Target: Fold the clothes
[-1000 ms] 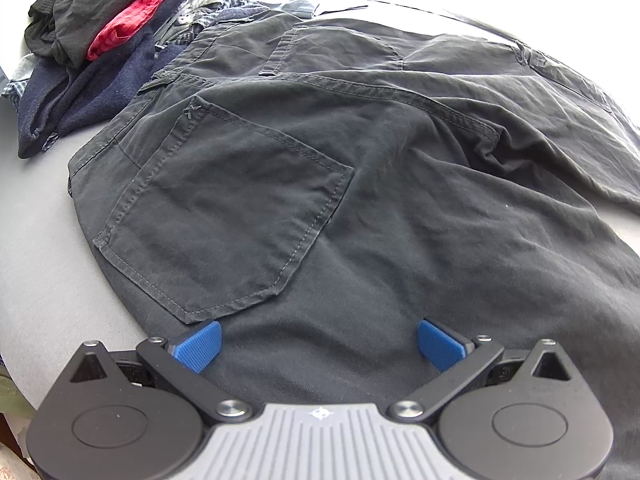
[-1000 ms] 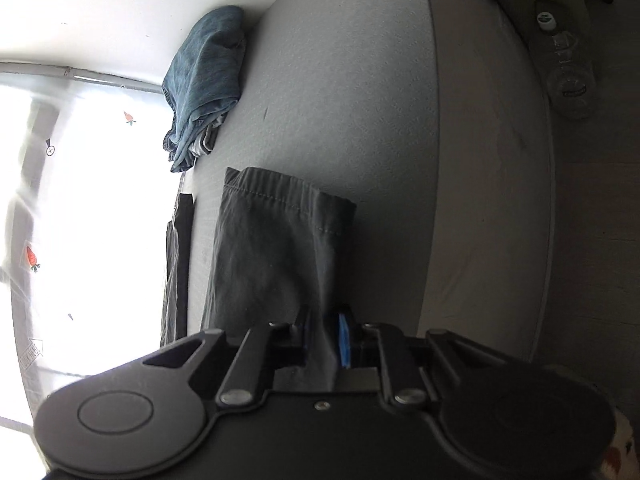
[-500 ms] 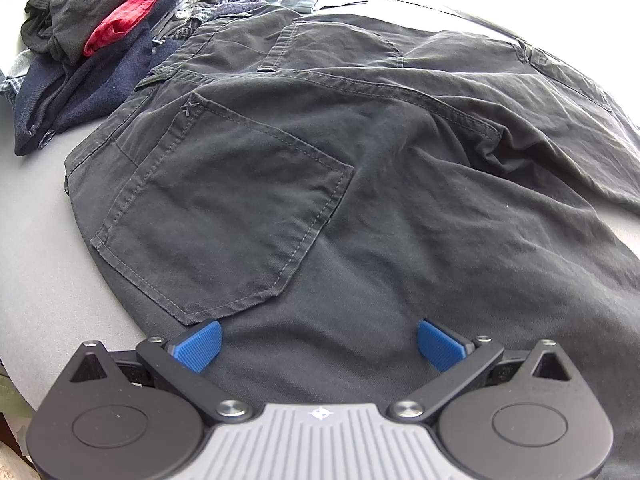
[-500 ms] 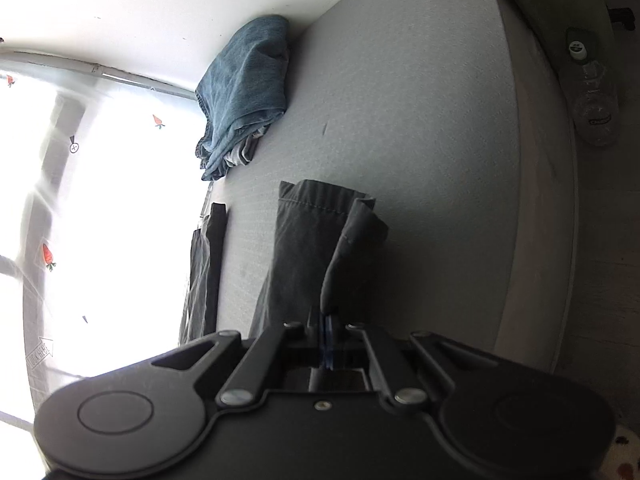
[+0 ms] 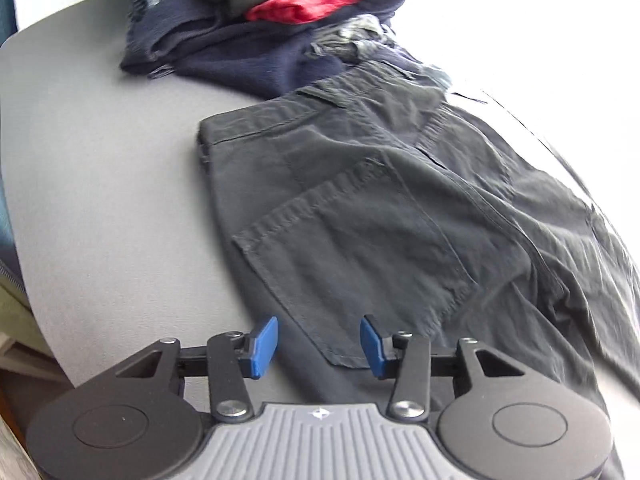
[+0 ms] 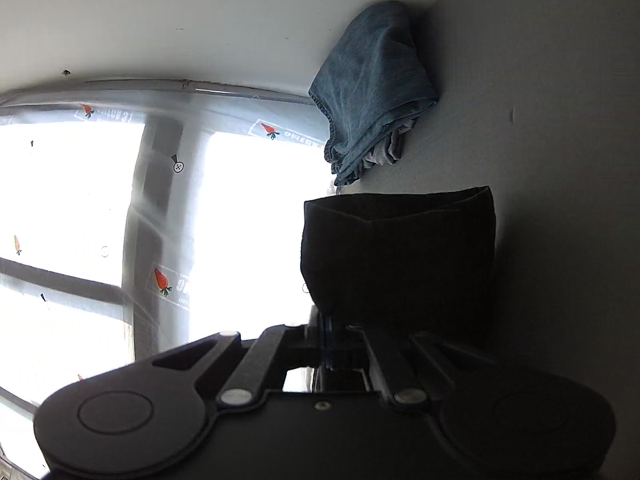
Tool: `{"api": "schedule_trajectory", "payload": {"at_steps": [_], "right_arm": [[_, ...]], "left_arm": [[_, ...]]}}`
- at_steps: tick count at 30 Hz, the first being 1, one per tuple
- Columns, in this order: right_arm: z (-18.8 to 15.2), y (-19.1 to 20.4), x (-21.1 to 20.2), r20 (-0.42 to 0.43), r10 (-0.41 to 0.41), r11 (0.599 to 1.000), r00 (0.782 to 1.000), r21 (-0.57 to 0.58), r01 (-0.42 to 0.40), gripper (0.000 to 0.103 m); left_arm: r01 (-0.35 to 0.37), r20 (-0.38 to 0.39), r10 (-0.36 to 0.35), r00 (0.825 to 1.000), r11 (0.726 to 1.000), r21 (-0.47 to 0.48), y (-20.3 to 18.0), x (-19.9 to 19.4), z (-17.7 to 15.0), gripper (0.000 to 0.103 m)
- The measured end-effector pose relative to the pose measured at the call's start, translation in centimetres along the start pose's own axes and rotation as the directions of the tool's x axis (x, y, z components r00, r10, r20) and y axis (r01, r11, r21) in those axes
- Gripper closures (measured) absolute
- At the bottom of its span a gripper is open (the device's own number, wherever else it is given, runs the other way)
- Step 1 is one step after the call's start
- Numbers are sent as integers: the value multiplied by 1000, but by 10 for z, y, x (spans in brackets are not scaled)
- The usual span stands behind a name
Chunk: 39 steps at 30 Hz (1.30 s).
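Dark grey trousers (image 5: 380, 220) lie spread flat on a grey mattress (image 5: 100, 180), seat side up, with the waistband corner toward the middle of the bed and a stitched back pocket (image 5: 352, 260) facing the camera. In the left wrist view, the left gripper (image 5: 318, 346) hovers low over the near edge of the trousers; its two blue pads (image 5: 262, 346) are partly apart and closing, with the lower corner of the pocket and the fabric below it lying between them, not yet pinched. Behind the trousers, toward the far edge of the mattress, sits a loose heap of clothes (image 5: 260, 28): a navy garment at the bottom, a red one above it, and dark grey cloth on top, with a bit of patterned fabric poking out at the side nearest the trousers. In the right wrist view, the right gripper (image 6: 326, 344) has its fingers pressed together on a fold of the dark trouser leg (image 6: 400, 256), which hangs lifted in front of the lens and appears almost black against the light. Beyond it, a folded blue denim garment (image 6: 372, 88) rests at the far corner of the mattress against a white wall. To the left is a bright window (image 6: 120, 220) whose glass carries small stickers with red carrot pictures.
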State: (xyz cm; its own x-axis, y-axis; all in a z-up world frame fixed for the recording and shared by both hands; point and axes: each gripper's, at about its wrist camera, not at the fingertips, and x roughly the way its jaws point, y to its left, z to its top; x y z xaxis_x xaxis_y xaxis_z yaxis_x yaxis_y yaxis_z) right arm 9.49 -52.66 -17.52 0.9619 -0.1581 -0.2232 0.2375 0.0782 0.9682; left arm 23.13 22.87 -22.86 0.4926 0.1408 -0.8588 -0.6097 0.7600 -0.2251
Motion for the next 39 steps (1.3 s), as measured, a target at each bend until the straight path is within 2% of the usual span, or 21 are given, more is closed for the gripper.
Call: {"api": "schedule_trajectory", "payload": {"at_steps": [3,7,9,11,13,15,18,19,20,21,22,26,29,34,37,39], "right_arm": [[-2,11,10,7,39,999,999,24,-39,102],[-4,21,20,20,71,996,997,48,-72,102],[-4,24,24,24,78,995,997,52,-80,102],[-5,28,26,27,85,995,996,51,-86,102],[-5,31,29,34,84,995,996,53,-86,102],[-5,34,31,40,85,995,996,55,-87,102],[-6,37,34,44,89,994,995,59,-92,102],[-6,39,34,44,92,994,995,57,-95,102],[-7,41,34,44,95,994,994,54,-98,102],[-8,43,34,44,99,994,994,52,-101,102],[-8,46,34,46,106,993,993,52,-108,102],[-6,58,32,69,127,990,990,50,-130,102],[-1,70,26,96,141,989,985,33,-145,102],[8,81,7,139,183,980,973,47,-191,102],[13,87,-13,164,203,977,965,30,-211,102],[15,87,-26,180,198,979,964,13,-203,102]], "left_arm": [[-17,2,17,1000,998,-54,19,4,9,55],[9,16,-7,1000,995,-99,35,12,18,54],[4,40,-1,999,996,-85,34,17,25,52],[-8,64,12,998,999,-54,30,23,33,43],[-32,77,34,996,999,-27,26,31,43,38],[-50,85,51,995,999,-18,23,39,52,38],[-38,89,45,995,997,-74,24,44,62,40],[-37,92,46,995,995,-95,25,44,64,52],[-36,94,47,994,993,-116,26,45,65,72],[-43,95,56,994,990,-134,27,45,66,83],[-46,98,62,993,986,-157,29,45,67,102],[-13,142,57,988,956,-293,40,28,71,102],[9,181,50,982,951,-310,39,7,79,101],[108,247,-18,969,927,-360,48,-33,87,101],[83,268,3,963,948,-307,51,-53,85,102],[-32,304,122,945,958,-284,54,-63,83,103]]}}
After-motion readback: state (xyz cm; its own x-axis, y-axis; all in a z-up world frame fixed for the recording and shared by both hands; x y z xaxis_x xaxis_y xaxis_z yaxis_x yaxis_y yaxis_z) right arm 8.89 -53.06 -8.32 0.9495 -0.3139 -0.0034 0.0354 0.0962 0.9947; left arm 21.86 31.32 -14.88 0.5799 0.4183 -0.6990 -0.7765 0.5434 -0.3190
